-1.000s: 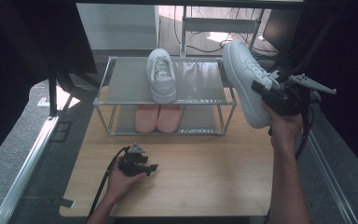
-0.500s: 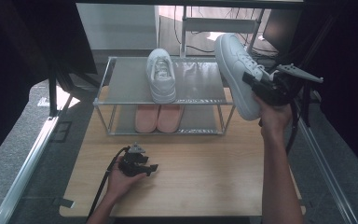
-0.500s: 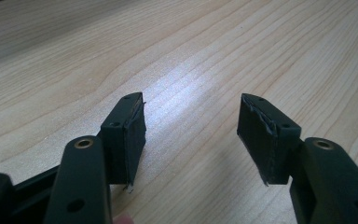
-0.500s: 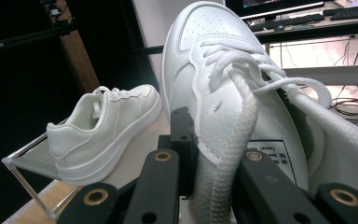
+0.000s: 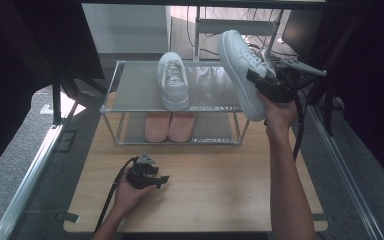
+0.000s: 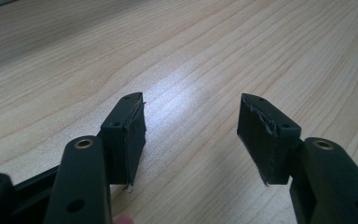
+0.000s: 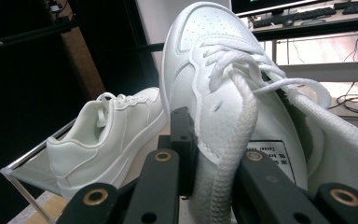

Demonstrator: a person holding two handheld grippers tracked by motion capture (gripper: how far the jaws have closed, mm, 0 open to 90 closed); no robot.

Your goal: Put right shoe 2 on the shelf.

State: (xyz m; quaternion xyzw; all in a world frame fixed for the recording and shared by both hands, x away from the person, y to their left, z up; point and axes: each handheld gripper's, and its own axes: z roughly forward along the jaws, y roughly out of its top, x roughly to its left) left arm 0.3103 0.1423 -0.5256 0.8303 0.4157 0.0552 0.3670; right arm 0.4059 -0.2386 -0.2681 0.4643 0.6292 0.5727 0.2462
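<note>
Wooden table (image 5: 220, 185) under me, shoe rack (image 5: 130, 95) at far edge. My right gripper (image 5: 272, 87) clenched on white sneaker (image 5: 240, 70), carried up and leftward since a second ago, now near top shelf beside its mate (image 5: 172, 85). Placing next. Left gripper (image 5: 147, 176) rests on table, jaws apart, empty.

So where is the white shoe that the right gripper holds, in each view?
High view: held shoe upper right, above the rack's right end.
Right gripper view: centre, side wall between the jaws.
Left gripper view: bare table, no shoe.
Shared landmark: other white shoe on the top shelf.
</note>
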